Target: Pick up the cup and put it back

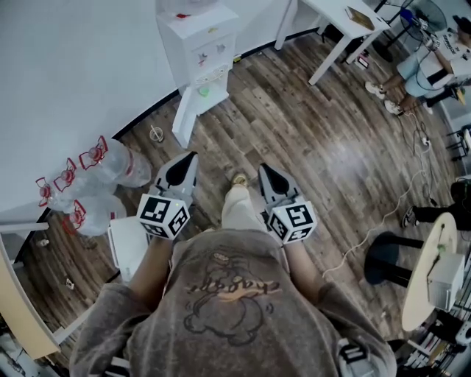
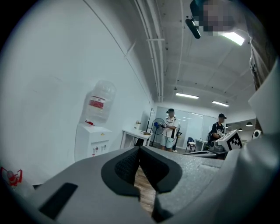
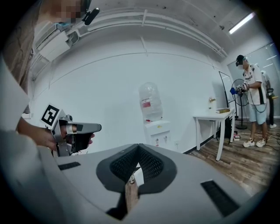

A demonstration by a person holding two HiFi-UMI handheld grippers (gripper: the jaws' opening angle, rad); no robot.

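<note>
A small pale cup-like object (image 1: 155, 133) stands on the wooden floor by the wall, left of the white water dispenser (image 1: 199, 44). My left gripper (image 1: 192, 156) is held at waist height and points toward the dispenser, well short of the cup; its jaws are shut with nothing in them. My right gripper (image 1: 263, 168) is level with it on the right, its tips also together and empty. In the left gripper view the fingertips (image 2: 140, 148) meet over bare floor. In the right gripper view a small object (image 3: 131, 178) shows low in the gap below the tips (image 3: 139, 146).
Several large water bottles (image 1: 110, 166) lie on the floor at the left. A white table (image 1: 335, 22) stands beyond the dispenser, a round table (image 1: 427, 272) and black stool (image 1: 390, 258) at the right. A cable (image 1: 383, 213) crosses the floor. People stand at the far right (image 3: 253, 87).
</note>
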